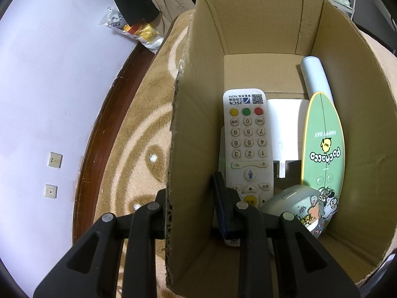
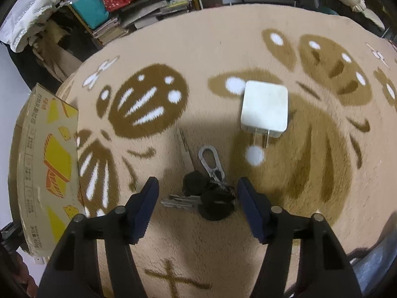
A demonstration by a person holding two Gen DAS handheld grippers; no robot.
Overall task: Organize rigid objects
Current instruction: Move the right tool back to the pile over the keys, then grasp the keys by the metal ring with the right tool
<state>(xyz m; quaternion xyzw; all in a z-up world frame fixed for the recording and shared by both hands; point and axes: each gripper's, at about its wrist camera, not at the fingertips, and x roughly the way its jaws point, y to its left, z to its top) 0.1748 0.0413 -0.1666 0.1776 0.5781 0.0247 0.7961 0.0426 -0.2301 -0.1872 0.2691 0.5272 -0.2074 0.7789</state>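
A cardboard box (image 1: 248,24) stands open on the beige rug (image 1: 139,134). Inside lie a white remote (image 1: 248,139), a white charger (image 1: 287,129), a green oval Pochacco case (image 1: 322,149), a pale blue tube (image 1: 315,77) and a grey stickered rounded item (image 1: 297,203). My left gripper (image 1: 189,186) is open and straddles the box's left wall, with one finger inside and the other hidden outside. In the right wrist view, a bunch of keys (image 2: 211,193) with black heads and a carabiner (image 2: 209,159) lies between the fingers of my open right gripper (image 2: 198,181). Another white charger (image 2: 264,109) rests just beyond.
The box's printed outer side (image 2: 47,168) sits at the rug's left edge. A white wall with two sockets (image 1: 54,160) and dark wood skirting (image 1: 99,136) border the rug (image 2: 223,49). A plastic bag (image 1: 139,29) lies by the wall. Cluttered shelves (image 2: 104,5) stand behind.
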